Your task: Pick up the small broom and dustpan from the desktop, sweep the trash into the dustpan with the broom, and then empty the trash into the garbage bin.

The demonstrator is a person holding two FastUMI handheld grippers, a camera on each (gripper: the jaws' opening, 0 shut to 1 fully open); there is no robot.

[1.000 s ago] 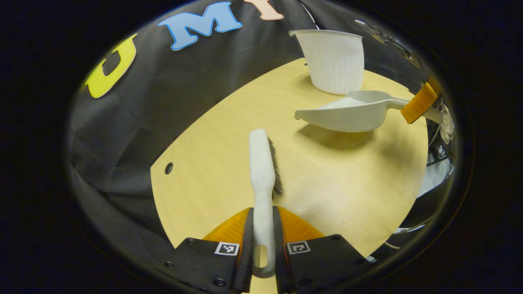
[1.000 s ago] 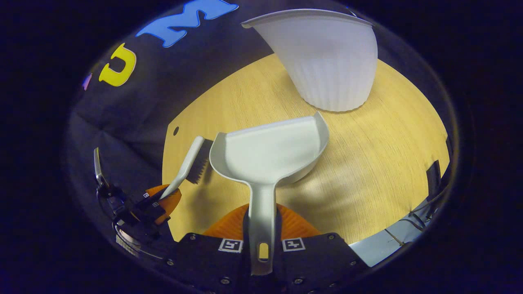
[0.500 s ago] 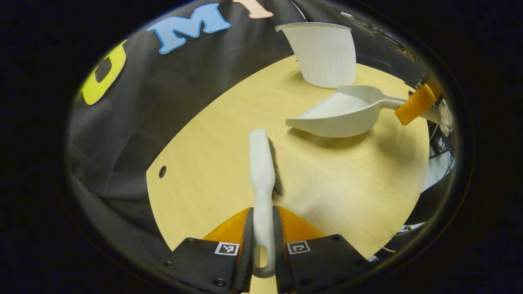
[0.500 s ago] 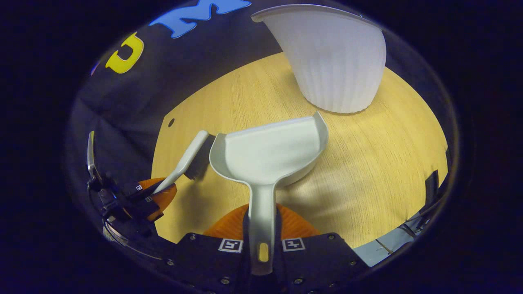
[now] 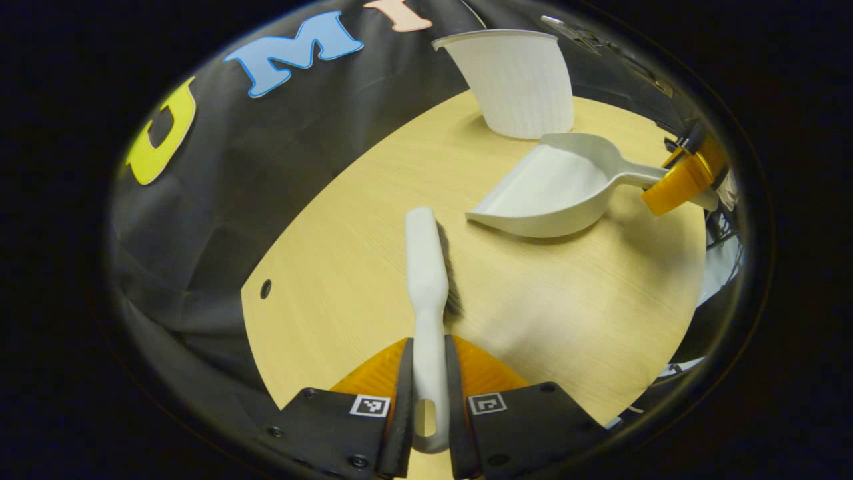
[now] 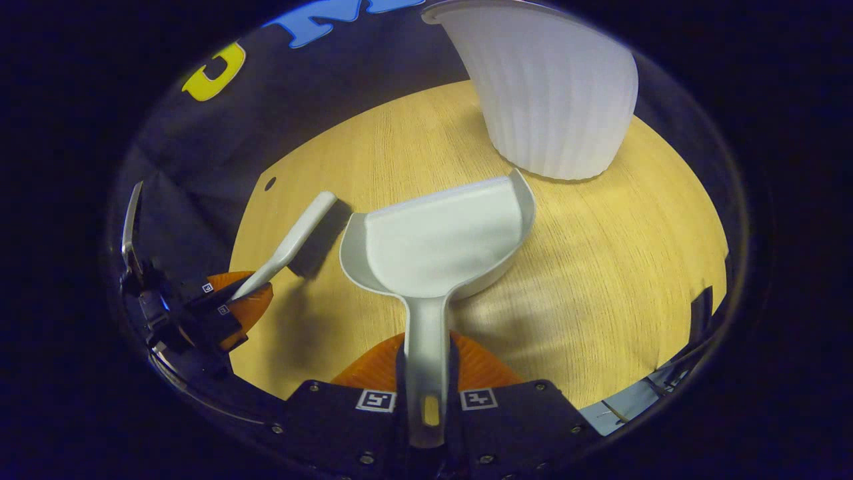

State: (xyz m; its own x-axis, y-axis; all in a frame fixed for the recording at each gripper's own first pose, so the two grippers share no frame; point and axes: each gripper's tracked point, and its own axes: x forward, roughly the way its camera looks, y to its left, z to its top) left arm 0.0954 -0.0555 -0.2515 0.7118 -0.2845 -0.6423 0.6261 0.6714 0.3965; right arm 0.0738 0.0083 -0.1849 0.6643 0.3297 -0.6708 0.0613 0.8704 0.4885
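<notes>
While apparently empty: one dustpan (image 6: 443,243), one broom (image 5: 426,267), one bin (image 6: 553,100).

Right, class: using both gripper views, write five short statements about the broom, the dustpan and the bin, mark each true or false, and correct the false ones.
1. The left gripper is shut on the broom handle. True.
2. The right gripper is open, with the dustpan lying loose on the table. False: it is shut on the dustpan handle.
3. The white bin stands upright on the wooden table, beyond the dustpan. True.
4. The dustpan is heaped with trash. False: its scoop looks empty in both views.
5. The broom is resting inside the bin. False: it is out over the table, beside the open mouth of the dustpan.
</notes>
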